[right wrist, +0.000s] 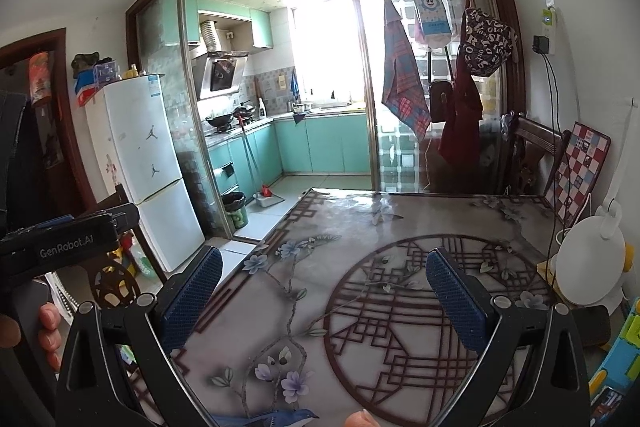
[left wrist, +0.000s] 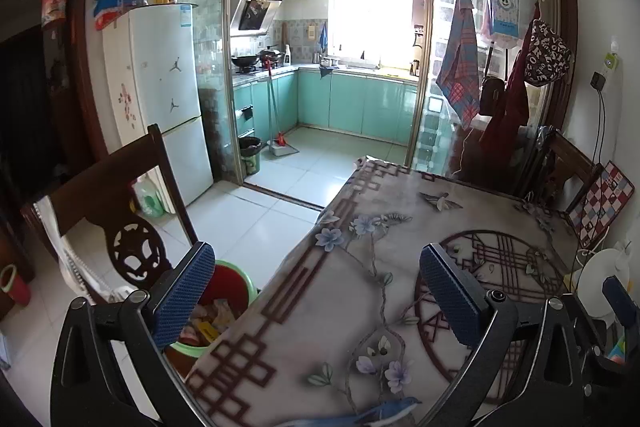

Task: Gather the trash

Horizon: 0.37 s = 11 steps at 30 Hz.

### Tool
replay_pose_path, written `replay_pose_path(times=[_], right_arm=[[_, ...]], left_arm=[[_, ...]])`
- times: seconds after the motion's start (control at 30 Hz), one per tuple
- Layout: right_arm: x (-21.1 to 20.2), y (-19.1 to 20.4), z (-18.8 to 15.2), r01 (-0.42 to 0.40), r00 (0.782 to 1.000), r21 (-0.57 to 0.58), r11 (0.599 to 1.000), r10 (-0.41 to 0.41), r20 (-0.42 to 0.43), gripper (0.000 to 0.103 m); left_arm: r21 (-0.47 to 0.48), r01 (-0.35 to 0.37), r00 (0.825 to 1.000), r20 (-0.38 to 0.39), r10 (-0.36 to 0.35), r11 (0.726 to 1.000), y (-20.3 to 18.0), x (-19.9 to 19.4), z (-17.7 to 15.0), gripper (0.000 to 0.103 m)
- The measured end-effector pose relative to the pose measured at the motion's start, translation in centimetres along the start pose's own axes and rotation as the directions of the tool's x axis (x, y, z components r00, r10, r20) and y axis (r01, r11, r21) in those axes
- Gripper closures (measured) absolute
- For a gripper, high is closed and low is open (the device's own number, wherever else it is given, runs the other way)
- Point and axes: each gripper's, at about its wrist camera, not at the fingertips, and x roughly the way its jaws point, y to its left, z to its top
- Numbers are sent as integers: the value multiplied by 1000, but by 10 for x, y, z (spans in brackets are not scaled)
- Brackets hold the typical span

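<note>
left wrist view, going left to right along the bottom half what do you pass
dark wooden chair → left claw's left finger → green-rimmed trash bin with wrappers inside, beside the table → floral table cover → left claw's right finger → white round lamp at the table's right edge

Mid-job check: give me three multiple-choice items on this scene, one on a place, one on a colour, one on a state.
1. The waste bin sits:
A on the table
B on the floor beside the table's left edge
C inside the kitchen

2. Its rim is:
A green
B blue
C white

3. The left hand-held gripper is:
A shut on a wrapper
B open and empty
C shut on nothing

Answers: 1 B, it shows below the table edge, by the chair. 2 A, green lip around red. 3 B, jaws wide apart, nothing between.
</note>
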Motion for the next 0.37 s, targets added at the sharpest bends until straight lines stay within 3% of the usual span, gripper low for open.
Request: replay_pose_path(times=[0.37], right_arm=[[4,0,1,-4,1000,3,1000,4,-6,1]], left_arm=[[15,16,1000,-3,-16,1000,-2,4,-1,0]])
